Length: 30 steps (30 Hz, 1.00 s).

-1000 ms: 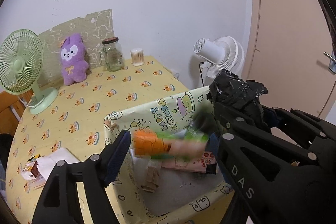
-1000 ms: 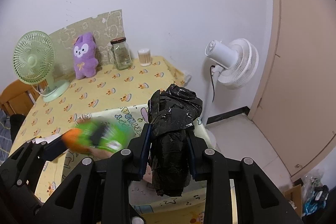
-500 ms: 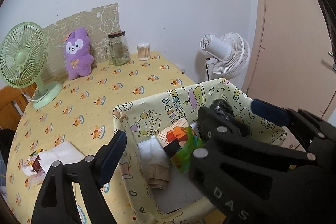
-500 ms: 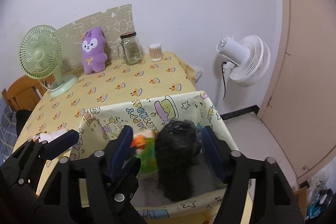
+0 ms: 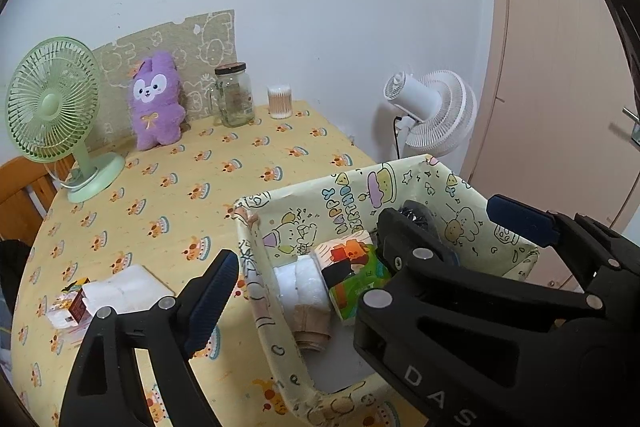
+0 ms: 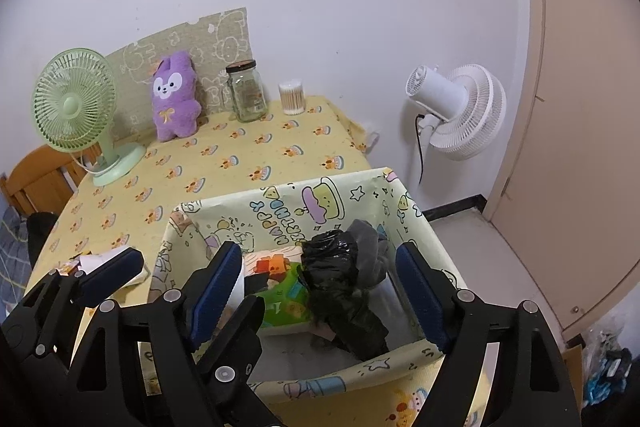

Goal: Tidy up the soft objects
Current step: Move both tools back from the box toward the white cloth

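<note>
A yellow-clothed table (image 6: 248, 163) carried a cartoon-printed fabric bin (image 6: 304, 203) at its near edge. Inside the bin lay a black plastic bundle (image 6: 340, 291) beside a green-and-orange packet (image 6: 280, 291). The right gripper (image 6: 320, 291) hung over them with jaws opening and pads clear of the bundle, while the left gripper (image 5: 360, 259) stood wide and empty.

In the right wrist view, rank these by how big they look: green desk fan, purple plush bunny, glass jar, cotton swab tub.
Largest to smallest as they appear:
1. green desk fan
2. purple plush bunny
3. glass jar
4. cotton swab tub
All four stand along the table's back edge, so nearness distorts the order little.
</note>
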Each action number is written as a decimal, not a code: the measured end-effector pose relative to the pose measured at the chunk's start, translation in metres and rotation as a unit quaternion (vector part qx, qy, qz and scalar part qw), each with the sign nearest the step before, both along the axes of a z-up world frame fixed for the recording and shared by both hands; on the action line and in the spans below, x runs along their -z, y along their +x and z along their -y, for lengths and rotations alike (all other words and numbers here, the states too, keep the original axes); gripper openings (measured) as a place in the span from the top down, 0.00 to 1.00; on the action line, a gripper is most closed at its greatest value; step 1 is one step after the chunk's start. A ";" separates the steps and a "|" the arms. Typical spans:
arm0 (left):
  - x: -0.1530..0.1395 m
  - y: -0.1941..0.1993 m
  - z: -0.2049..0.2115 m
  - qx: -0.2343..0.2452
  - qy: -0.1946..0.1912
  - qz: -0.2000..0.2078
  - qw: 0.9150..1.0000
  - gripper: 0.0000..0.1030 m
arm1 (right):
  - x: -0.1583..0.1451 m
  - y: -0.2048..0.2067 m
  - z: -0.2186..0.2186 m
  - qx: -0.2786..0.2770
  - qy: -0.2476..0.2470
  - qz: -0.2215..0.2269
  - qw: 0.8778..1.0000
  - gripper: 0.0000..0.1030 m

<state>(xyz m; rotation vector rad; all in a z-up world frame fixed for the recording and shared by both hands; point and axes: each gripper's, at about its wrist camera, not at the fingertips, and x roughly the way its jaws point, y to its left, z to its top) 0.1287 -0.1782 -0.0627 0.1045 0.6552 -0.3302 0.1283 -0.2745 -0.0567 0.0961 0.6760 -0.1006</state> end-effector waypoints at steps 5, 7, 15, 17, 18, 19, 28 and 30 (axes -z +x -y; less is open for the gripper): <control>-0.007 -0.006 -0.006 -0.005 -0.003 0.009 1.000 0.13 | -0.008 -0.007 -0.006 -0.003 -0.005 0.009 1.000 0.20; -0.010 -0.009 -0.010 -0.007 -0.002 0.013 1.000 0.13 | -0.011 -0.009 -0.009 -0.003 -0.005 0.012 1.000 0.19; -0.024 -0.021 -0.027 -0.022 -0.008 0.032 0.999 0.13 | -0.028 -0.020 -0.027 -0.006 -0.015 0.030 0.999 0.17; -0.027 -0.024 -0.031 -0.026 -0.009 0.036 0.999 0.13 | -0.032 -0.022 -0.032 -0.009 -0.016 0.034 0.999 0.16; -0.029 -0.026 -0.034 -0.028 -0.009 0.039 0.999 0.13 | -0.033 -0.023 -0.033 -0.010 -0.016 0.035 0.999 0.16; -0.030 -0.026 -0.036 -0.030 -0.008 0.041 0.999 0.13 | -0.035 -0.025 -0.036 -0.012 -0.015 0.037 0.999 0.15; -0.040 -0.037 -0.059 -0.053 -0.009 0.056 0.997 0.10 | -0.048 -0.033 -0.061 -0.018 -0.025 0.054 0.998 0.13; -0.041 -0.039 -0.064 -0.056 -0.010 0.059 0.997 0.10 | -0.050 -0.034 -0.066 -0.020 -0.025 0.057 0.998 0.13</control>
